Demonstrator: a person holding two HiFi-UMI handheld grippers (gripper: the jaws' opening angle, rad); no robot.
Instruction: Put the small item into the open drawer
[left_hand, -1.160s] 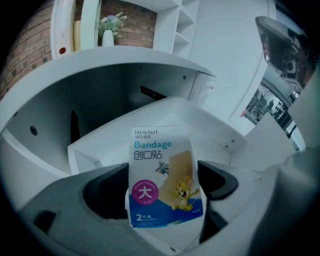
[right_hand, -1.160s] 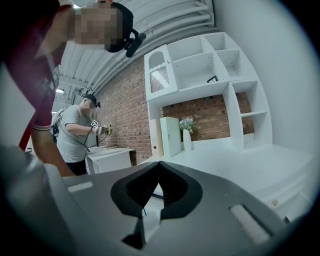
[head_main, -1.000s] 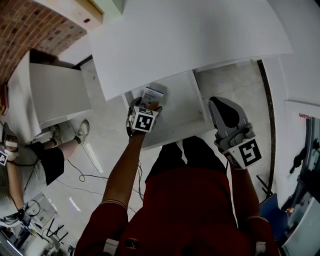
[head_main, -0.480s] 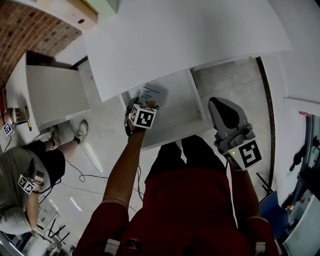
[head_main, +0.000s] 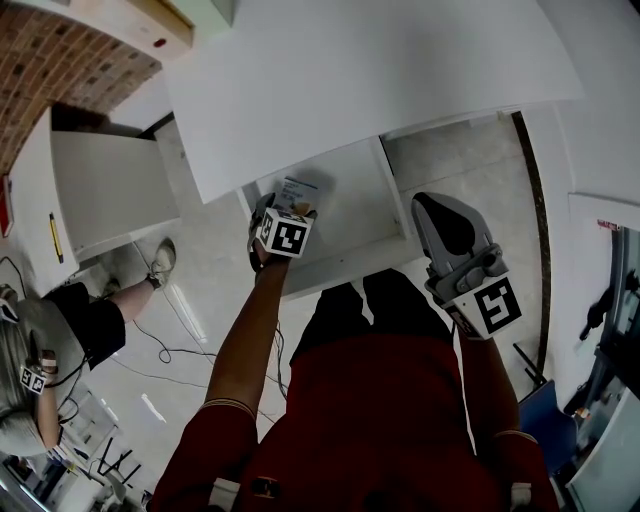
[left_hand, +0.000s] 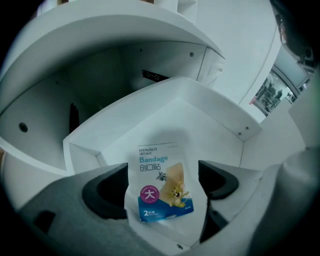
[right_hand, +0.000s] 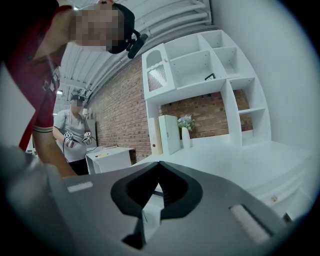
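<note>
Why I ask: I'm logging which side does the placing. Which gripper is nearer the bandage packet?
Left. The left gripper has the bandage packet between its jaws, over the open drawer. The right gripper, jaws together, is off to the drawer's right, clear of the packet.

We found all three views dim and blue-tinted under soft, even light. Both gripper views bowed and blackened at the corners. The bandage packet (left_hand: 161, 182) threw a faint shadow on the drawer (left_hand: 210, 125) floor; its print was sharp.
</note>
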